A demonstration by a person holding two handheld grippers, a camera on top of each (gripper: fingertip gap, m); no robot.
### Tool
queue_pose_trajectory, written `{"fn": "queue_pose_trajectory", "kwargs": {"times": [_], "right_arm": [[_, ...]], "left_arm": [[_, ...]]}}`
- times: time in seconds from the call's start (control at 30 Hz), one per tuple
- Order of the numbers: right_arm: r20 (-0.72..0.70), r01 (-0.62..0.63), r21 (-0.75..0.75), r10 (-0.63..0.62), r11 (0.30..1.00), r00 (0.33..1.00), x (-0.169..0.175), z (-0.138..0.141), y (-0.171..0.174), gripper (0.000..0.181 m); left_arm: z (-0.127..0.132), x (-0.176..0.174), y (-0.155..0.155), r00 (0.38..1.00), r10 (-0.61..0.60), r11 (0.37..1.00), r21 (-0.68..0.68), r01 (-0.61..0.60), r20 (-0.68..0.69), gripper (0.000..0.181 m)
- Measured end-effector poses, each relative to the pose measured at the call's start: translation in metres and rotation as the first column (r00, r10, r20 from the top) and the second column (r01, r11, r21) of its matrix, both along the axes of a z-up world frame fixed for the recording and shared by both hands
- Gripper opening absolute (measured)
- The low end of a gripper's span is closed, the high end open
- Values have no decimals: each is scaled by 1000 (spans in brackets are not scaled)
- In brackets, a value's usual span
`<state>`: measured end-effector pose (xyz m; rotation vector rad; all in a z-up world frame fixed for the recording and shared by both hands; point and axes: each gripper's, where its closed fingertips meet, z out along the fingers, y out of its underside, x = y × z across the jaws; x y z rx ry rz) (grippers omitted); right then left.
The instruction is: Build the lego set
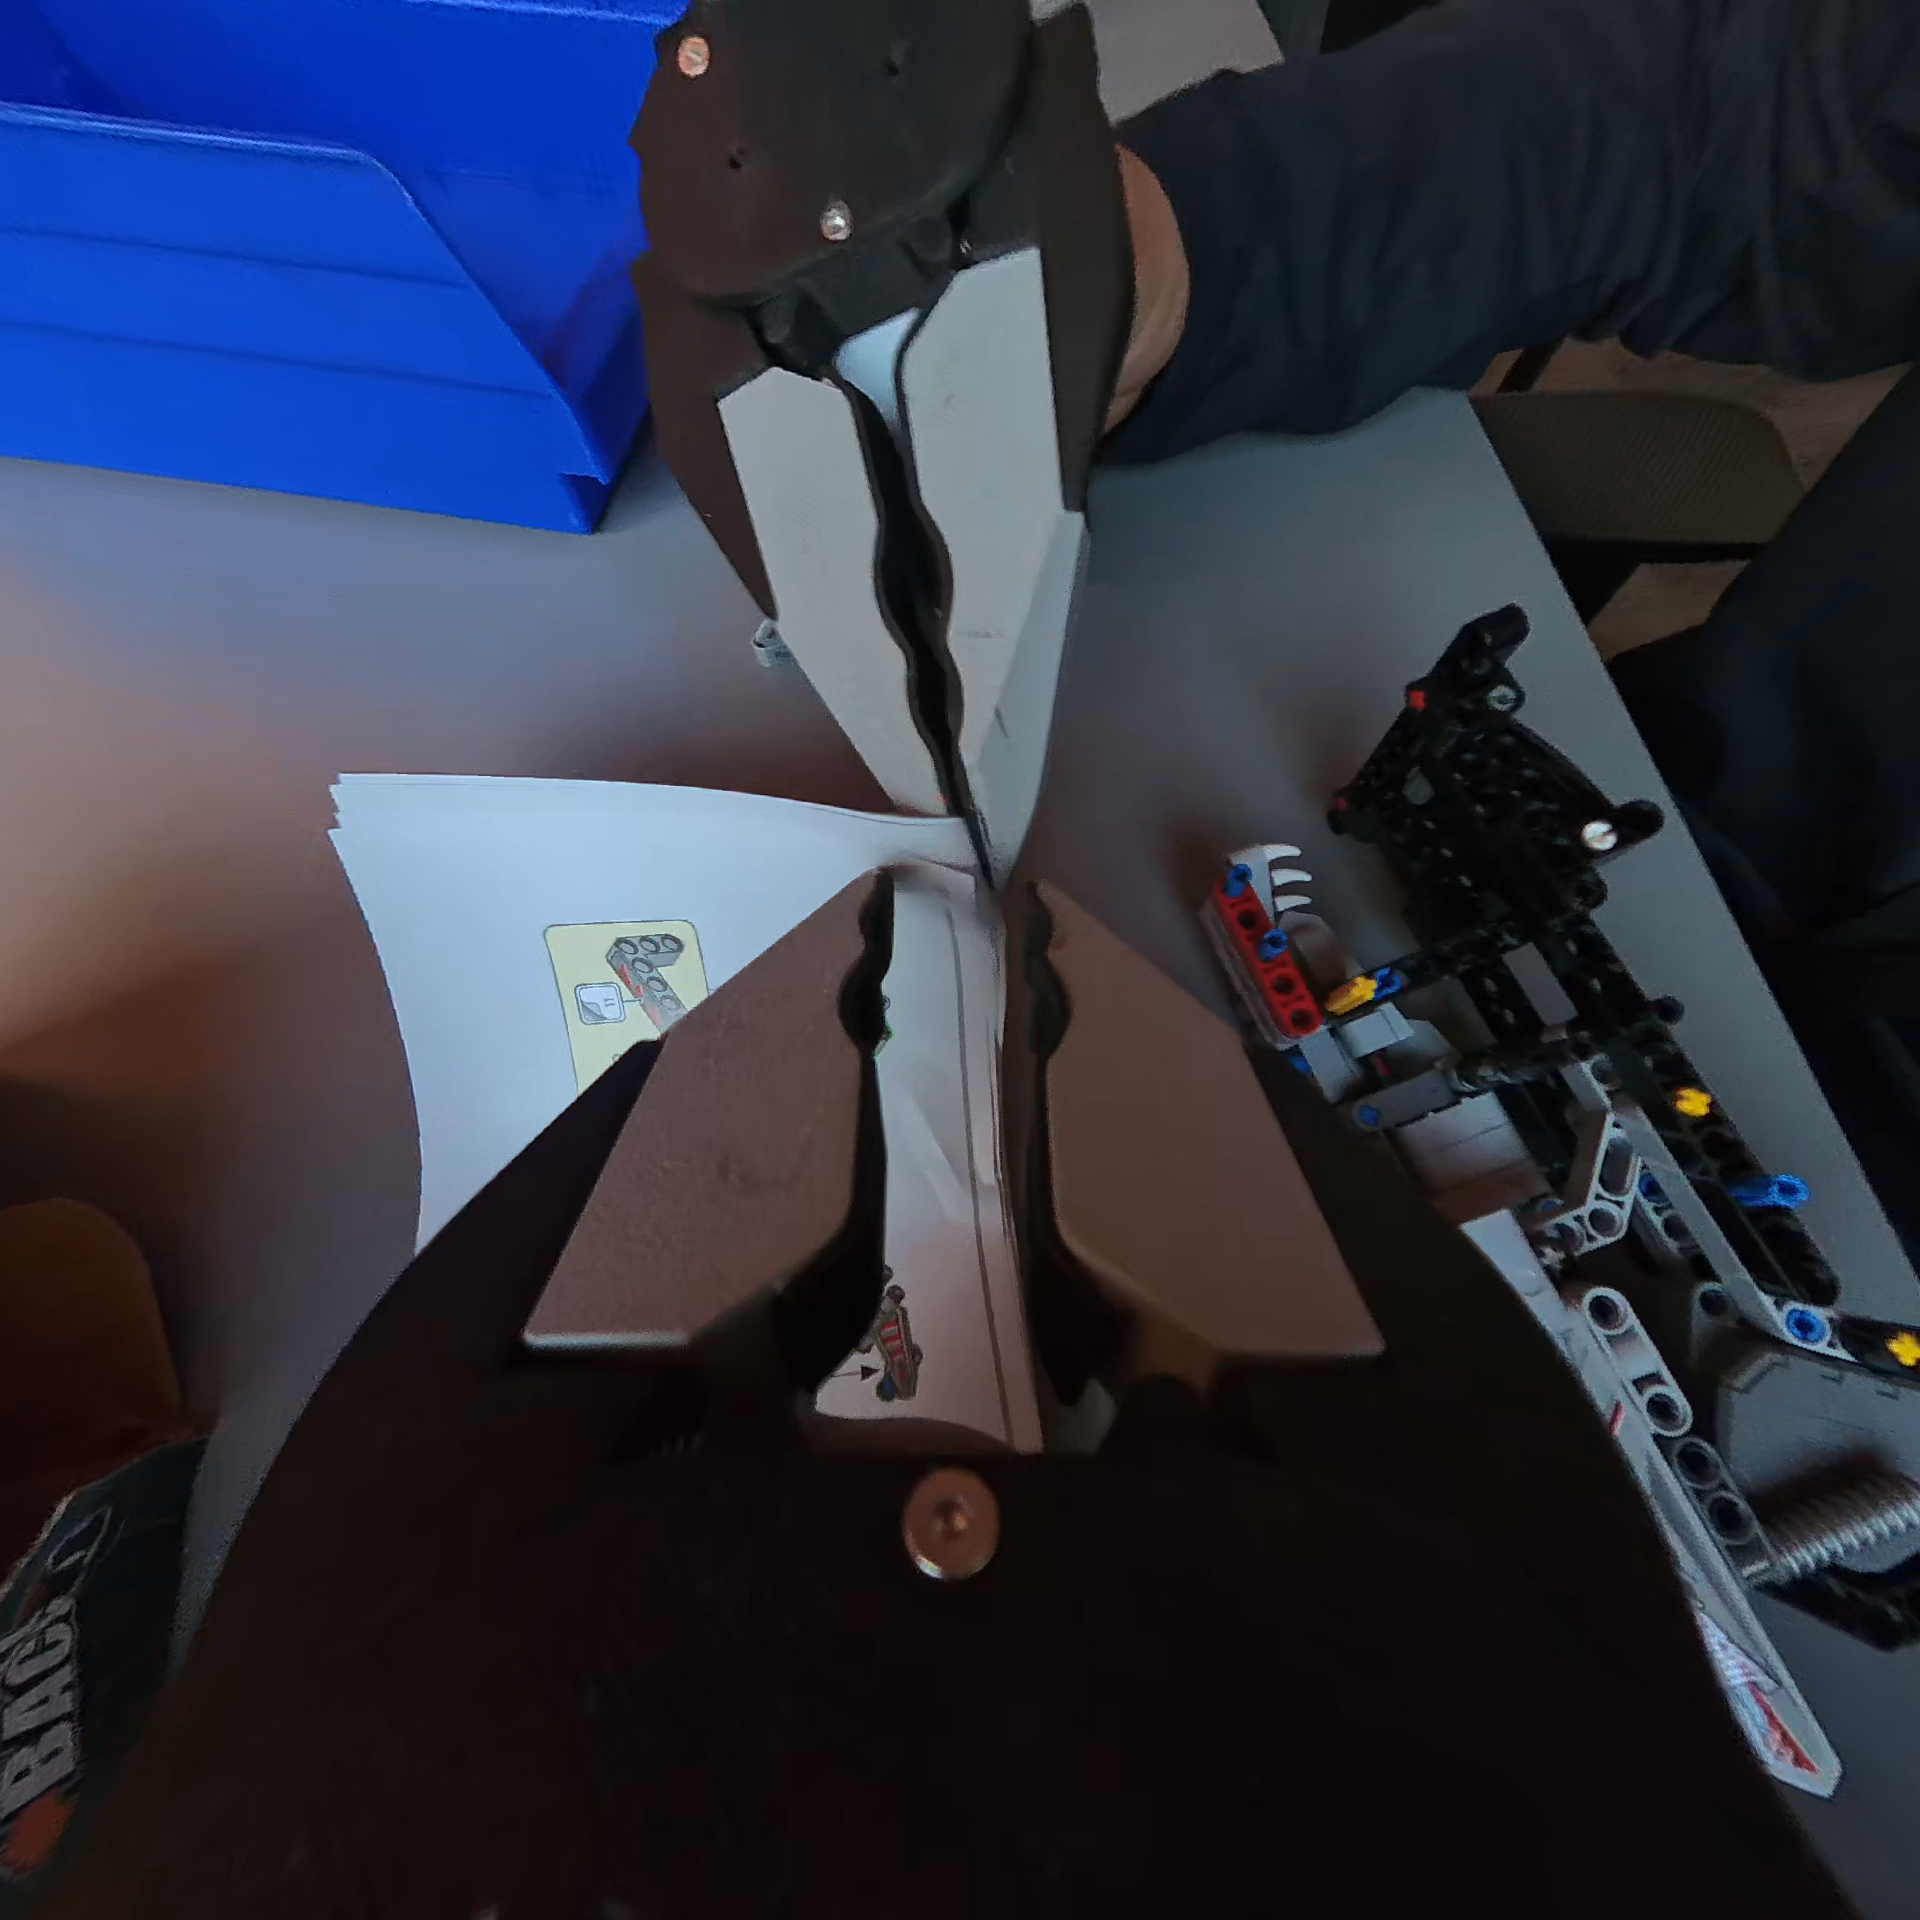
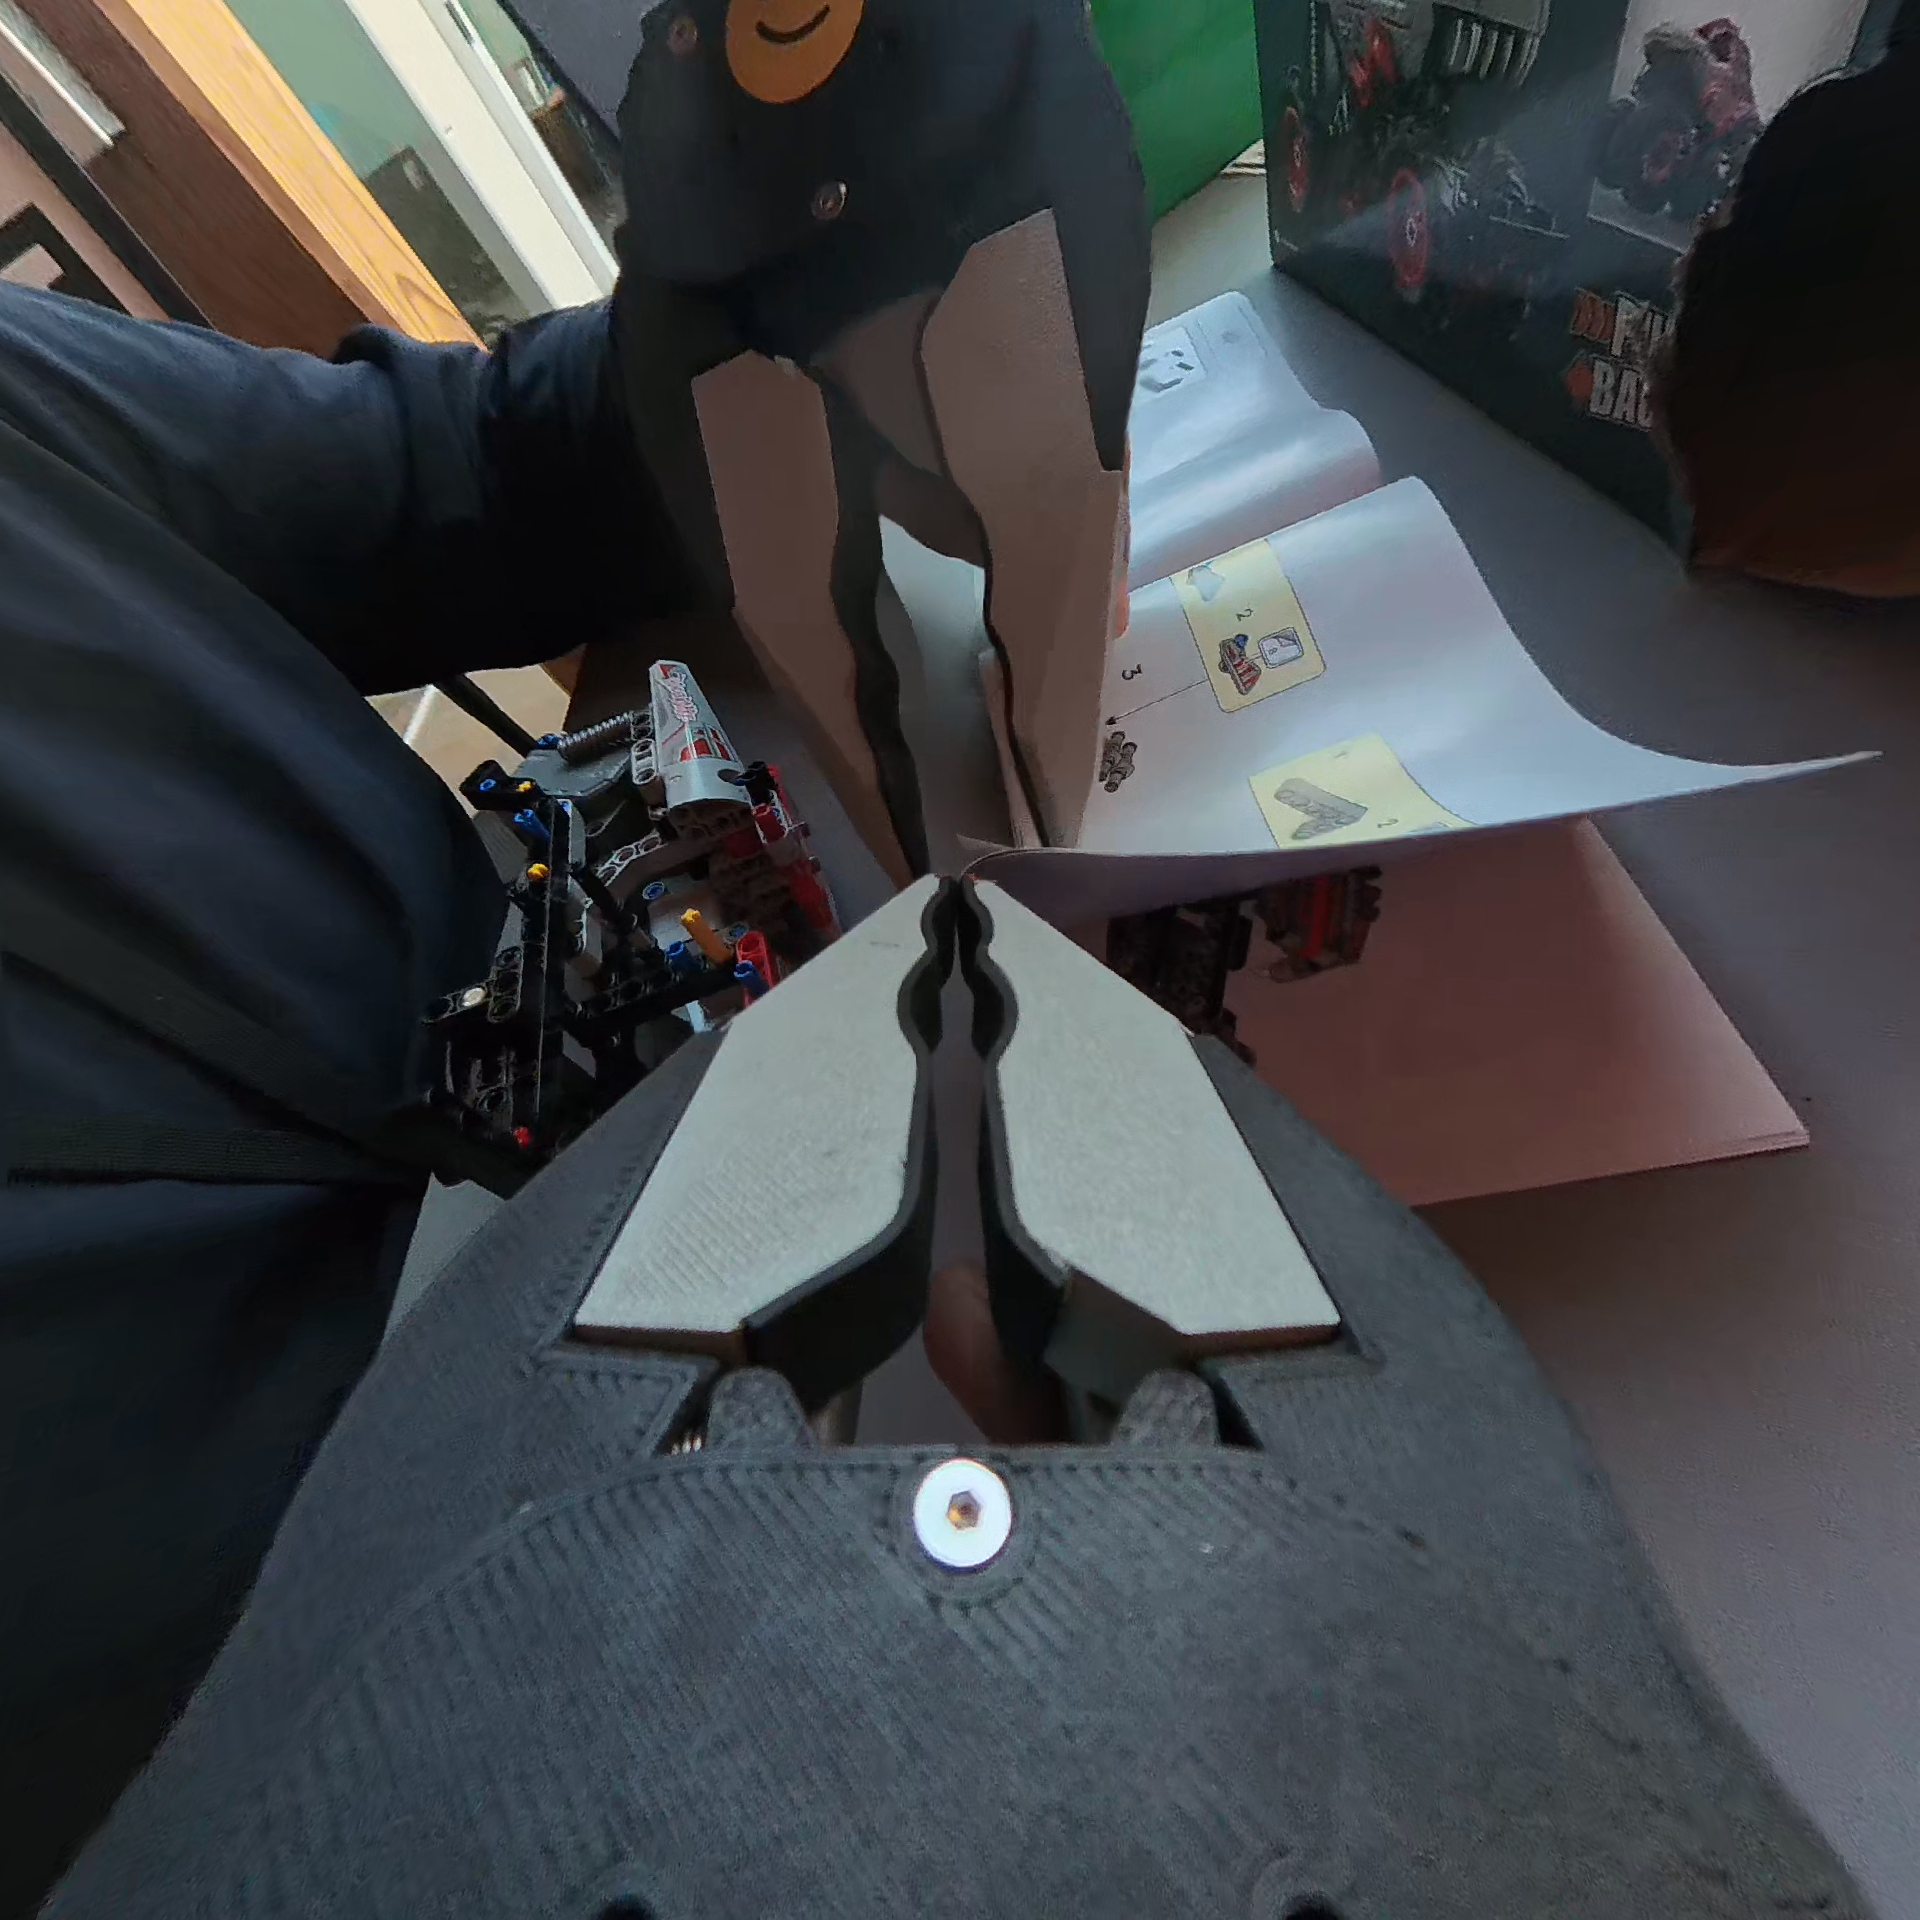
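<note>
The right hand-held gripper (image 2: 958,883) is closed on the corner of a lifted page (image 2: 1455,665) of the instruction booklet (image 1: 582,883), which lies open on the grey worktop (image 1: 1226,644). The left hand-held gripper (image 1: 961,894) stands partly open, its fingers (image 1: 790,1091) straddling the booklet's pages near the fold; whether they press on paper I cannot tell. The half-built lego model (image 1: 1507,1039), black and grey beams with red, blue and yellow pins, rests on the worktop just beside the booklet. Blue bins (image 1: 291,260) stand behind, and the set's box (image 2: 1475,208) is upright past the booklet.
</note>
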<state>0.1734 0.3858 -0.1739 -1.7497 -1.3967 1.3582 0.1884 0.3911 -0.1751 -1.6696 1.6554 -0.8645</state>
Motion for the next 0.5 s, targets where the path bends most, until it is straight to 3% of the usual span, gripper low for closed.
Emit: {"fn": "queue_pose_trajectory", "kwargs": {"times": [0.03, 0.5], "right_arm": [[6, 1, 12, -1, 1000, 1000, -1, -1, 0, 0], [57, 11, 81, -15, 997, 998, -2, -8, 0, 0]], "left_arm": [[1, 0, 1, 1000, 4, 1000, -20, -4, 14, 20], [-1, -2, 2, 999, 16, 991, -132, -12, 34, 17]]}}
